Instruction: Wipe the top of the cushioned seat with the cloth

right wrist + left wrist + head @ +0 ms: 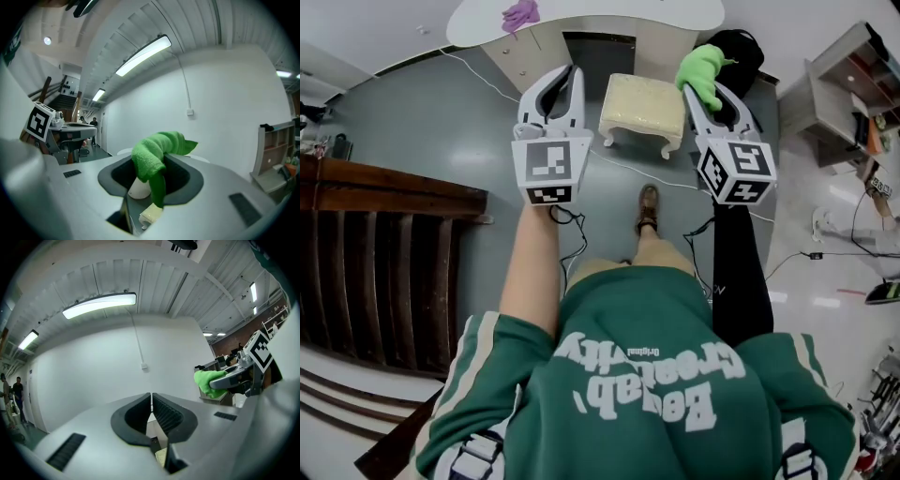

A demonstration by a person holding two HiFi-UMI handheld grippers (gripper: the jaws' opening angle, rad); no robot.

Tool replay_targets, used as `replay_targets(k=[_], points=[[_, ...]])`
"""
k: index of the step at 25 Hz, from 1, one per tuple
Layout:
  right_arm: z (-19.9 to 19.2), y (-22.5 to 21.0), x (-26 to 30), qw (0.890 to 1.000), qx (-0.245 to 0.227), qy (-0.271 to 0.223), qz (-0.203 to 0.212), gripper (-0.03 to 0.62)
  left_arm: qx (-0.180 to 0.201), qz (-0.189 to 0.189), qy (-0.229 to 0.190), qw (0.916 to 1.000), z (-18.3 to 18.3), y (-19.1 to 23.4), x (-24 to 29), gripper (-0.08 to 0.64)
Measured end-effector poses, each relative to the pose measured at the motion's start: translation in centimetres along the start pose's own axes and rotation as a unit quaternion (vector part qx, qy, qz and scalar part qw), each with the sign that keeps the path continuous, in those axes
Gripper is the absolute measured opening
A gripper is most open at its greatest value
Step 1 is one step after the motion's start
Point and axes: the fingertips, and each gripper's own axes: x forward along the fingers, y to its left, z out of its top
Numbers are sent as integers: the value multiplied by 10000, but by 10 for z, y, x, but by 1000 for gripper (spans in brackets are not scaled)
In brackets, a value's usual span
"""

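Room, head view: We look steeply down on a grey floor. A white table bearing a purple bundle lies at the top edge, with dark wooden steps at left and a shelf unit at right.
Seat, head view: The cushioned seat, cream-topped on curved white legs, stands on the floor between the two grippers and neither touches it. The person's brown shoe is planted on the floor near it.
Left gripper, head view: The left gripper is held out on a bare forearm, its jaws drawn close and carrying nothing.
Right gripper, head view: The right gripper, on a black-sleeved arm, carries the green cloth bunched at its tips, just beside the seat's right corner.
Left gripper view: Against a white wall and a ceiling strip light, we see the ribbed pads all but meeting, with only a thin slit between them and nothing in it. The other gripper, with its cloth, shows at right.
Right gripper view: The jaws are clamped on the cloth, which bulges up over the pads and hangs in a strip between them. The left gripper's marker cube shows at far left.
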Motion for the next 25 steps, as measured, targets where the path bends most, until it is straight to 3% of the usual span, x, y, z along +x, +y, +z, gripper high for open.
replay_targets(k=[15, 25], points=[[-19, -92, 201, 9977, 162, 422, 505, 158, -102, 219, 336, 9991, -62, 48, 197, 23], [-42, -129, 266, 9952, 309, 613, 692, 160, -171, 309, 528, 9980, -100, 57, 269, 23]])
